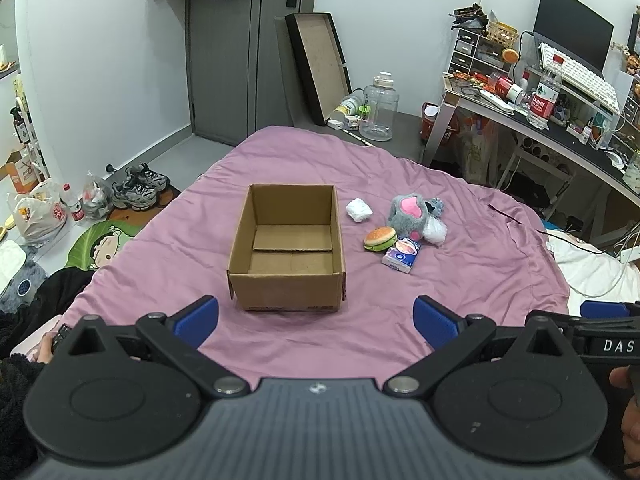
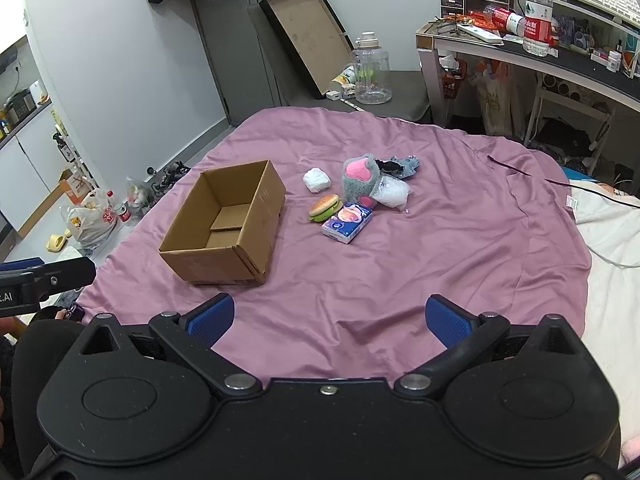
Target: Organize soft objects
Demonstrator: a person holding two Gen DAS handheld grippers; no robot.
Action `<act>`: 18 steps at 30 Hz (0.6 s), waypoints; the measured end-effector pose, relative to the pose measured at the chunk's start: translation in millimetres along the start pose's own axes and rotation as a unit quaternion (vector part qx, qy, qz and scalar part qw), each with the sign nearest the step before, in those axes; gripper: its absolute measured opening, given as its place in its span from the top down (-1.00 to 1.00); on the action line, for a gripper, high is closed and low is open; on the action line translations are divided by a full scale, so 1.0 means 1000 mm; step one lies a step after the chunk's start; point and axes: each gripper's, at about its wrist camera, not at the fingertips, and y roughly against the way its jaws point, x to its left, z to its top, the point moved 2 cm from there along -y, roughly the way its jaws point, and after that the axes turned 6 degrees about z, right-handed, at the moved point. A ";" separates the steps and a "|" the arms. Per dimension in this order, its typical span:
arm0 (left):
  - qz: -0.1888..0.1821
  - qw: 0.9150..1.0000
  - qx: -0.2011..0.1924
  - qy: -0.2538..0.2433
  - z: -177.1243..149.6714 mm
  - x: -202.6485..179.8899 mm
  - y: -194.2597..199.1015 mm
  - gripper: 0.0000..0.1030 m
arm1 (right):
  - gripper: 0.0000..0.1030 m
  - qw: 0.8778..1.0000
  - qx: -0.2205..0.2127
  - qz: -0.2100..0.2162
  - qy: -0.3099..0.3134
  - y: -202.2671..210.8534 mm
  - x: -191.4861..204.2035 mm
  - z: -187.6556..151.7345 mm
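Note:
An open, empty cardboard box (image 1: 288, 276) (image 2: 224, 264) stands on the purple bedspread. To its right lie a white soft wad (image 1: 359, 210) (image 2: 316, 180), a grey and pink plush paw (image 1: 412, 212) (image 2: 360, 178), a clear plastic bag (image 1: 435, 232) (image 2: 394, 194), a burger toy (image 1: 380, 238) (image 2: 325, 207) and a tissue pack (image 1: 402, 255) (image 2: 347, 222). My left gripper (image 1: 316, 322) is open and empty, just short of the box. My right gripper (image 2: 330, 320) is open and empty, well short of the pile.
The purple bedspread (image 1: 460, 292) (image 2: 440, 248) covers the bed. A cluttered desk (image 1: 560, 120) (image 2: 540, 52) stands at the right. A clear water jug (image 1: 378, 108) (image 2: 370, 74) and a leaning tray (image 1: 320, 64) are beyond the bed. Shoes and bags (image 1: 136, 188) lie on the floor at left.

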 end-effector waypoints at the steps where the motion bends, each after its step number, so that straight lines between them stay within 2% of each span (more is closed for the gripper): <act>1: 0.000 1.000 0.000 0.000 0.000 0.000 0.000 -0.99 | -1.00 1.000 0.000 0.000 0.000 0.000 0.000 0.000; 18: -0.003 1.000 0.002 -0.001 -0.004 -0.006 -0.010 -0.99 | -1.00 1.000 -0.007 0.007 0.000 -0.003 -0.002 0.005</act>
